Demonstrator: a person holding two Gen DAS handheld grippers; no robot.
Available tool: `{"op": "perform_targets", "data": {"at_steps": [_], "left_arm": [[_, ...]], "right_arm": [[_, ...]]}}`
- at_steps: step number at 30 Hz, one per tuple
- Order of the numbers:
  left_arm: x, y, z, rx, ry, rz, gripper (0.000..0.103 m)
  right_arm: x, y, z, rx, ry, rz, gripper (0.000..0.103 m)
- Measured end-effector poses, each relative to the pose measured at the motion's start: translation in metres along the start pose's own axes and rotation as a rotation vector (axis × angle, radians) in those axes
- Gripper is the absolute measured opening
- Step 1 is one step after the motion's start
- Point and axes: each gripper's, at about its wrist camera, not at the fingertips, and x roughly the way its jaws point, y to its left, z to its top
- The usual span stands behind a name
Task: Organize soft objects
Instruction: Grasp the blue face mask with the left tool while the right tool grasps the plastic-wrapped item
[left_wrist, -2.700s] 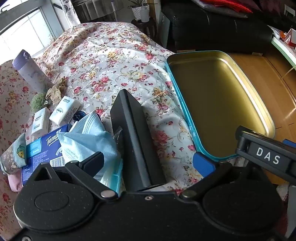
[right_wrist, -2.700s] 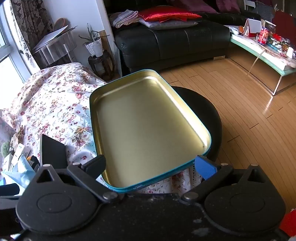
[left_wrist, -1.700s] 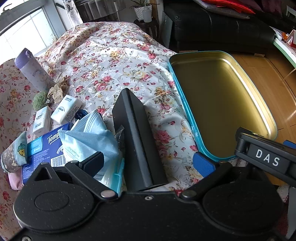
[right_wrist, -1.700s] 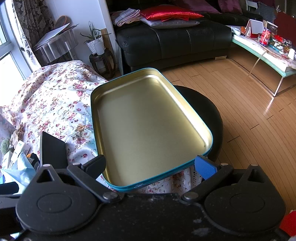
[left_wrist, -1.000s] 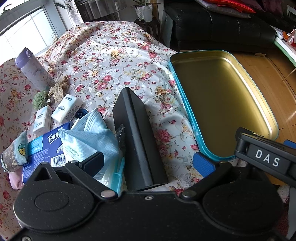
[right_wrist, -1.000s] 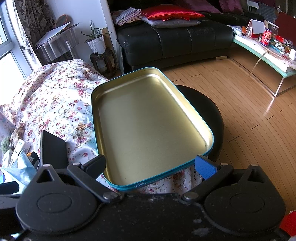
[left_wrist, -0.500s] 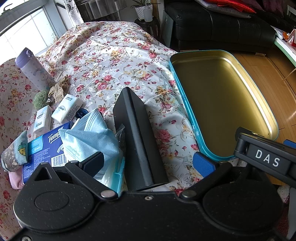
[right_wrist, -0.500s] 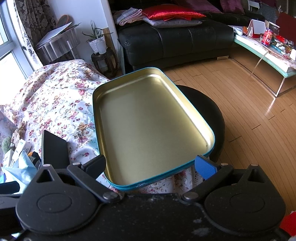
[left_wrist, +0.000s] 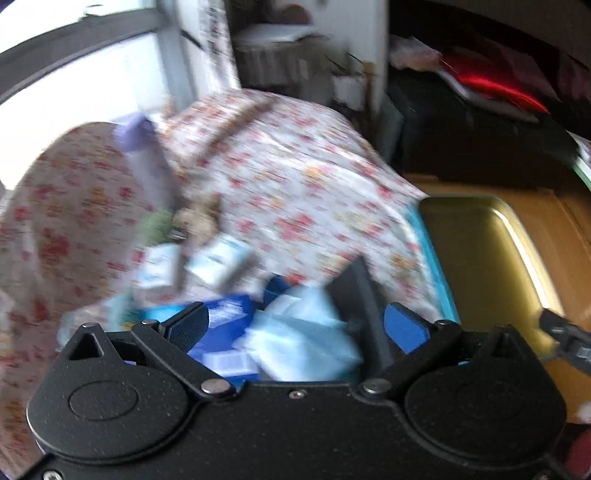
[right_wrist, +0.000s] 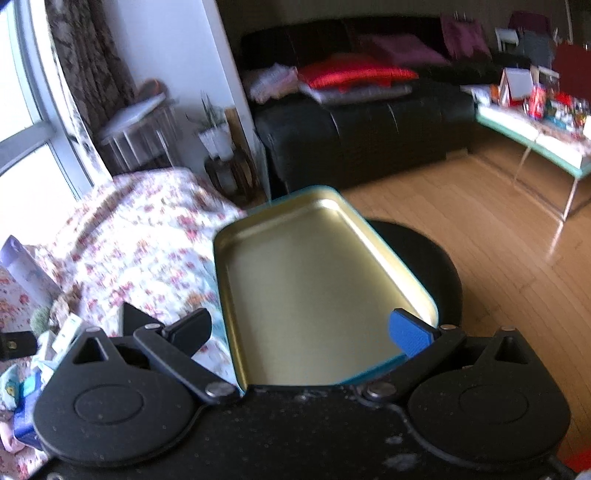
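Left tool (left_wrist: 295, 325): jaws spread wide, nothing between them. It hangs over a heap of soft goods at the near edge of the flower-print cloth-covered surface (left_wrist: 303, 177). This view is badly motion-blurred.

Directly below the left tool's fingers: a crumpled pale blue face mask (left_wrist: 306, 332), lying on a blue tissue packet (left_wrist: 221, 314). Just right of the mask, a black wedge-shaped block (left_wrist: 354, 291) stands up, touching it.

Slightly farther, left of centre: two small white tissue packs (left_wrist: 218, 258), side by side on the cloth. Behind them a green fuzzy lump (left_wrist: 155, 225) and a brownish scrap, details lost to blur. Farther back still, a lilac bottle (left_wrist: 138, 147), tilted.

Right tool (right_wrist: 301, 334): jaws also wide apart and empty, held over the near end of a shallow rectangular gold-lined tin tray with a teal rim (right_wrist: 236, 302). The tray holds nothing. It sits at the right edge of the floral cloth, partly over a round black stool (right_wrist: 439, 266).

Beyond the stool: wooden plank floor (right_wrist: 480, 229), then a black leather sofa (right_wrist: 354, 133) with a red cushion (right_wrist: 354, 75) on it.
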Motion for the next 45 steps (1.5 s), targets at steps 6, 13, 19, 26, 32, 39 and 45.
{"op": "perform_targets", "data": {"at_steps": [6, 13, 19, 26, 32, 39, 45], "left_arm": [[-0.001, 0.048, -0.004, -0.016, 0.021, 0.041, 0.099], [-0.008, 0.08, -0.032, -0.008, 0.02, 0.107, 0.099], [-0.003, 0.105, -0.067, -0.051, 0.082, 0.134, 0.099], [-0.001, 0.109, -0.105, -0.036, 0.148, 0.136, 0.099], [0.0, 0.091, -0.122, -0.022, 0.189, 0.045, 0.099], [0.016, 0.07, -0.133, 0.038, 0.222, 0.022, 0.099], [0.031, 0.065, -0.136, 0.029, 0.25, 0.008, 0.099]], "right_arm": [[-0.016, 0.01, -0.004, -0.034, -0.078, 0.059, 0.103], [-0.024, 0.041, -0.02, -0.194, -0.048, 0.105, 0.103], [-0.026, 0.065, -0.035, -0.304, 0.039, 0.219, 0.103], [-0.035, 0.1, -0.067, -0.422, 0.165, 0.376, 0.103], [-0.042, 0.108, -0.08, -0.461, 0.19, 0.369, 0.102], [-0.024, 0.106, -0.076, -0.427, 0.217, 0.363, 0.102], [-0.022, 0.11, -0.079, -0.442, 0.226, 0.373, 0.102]]}}
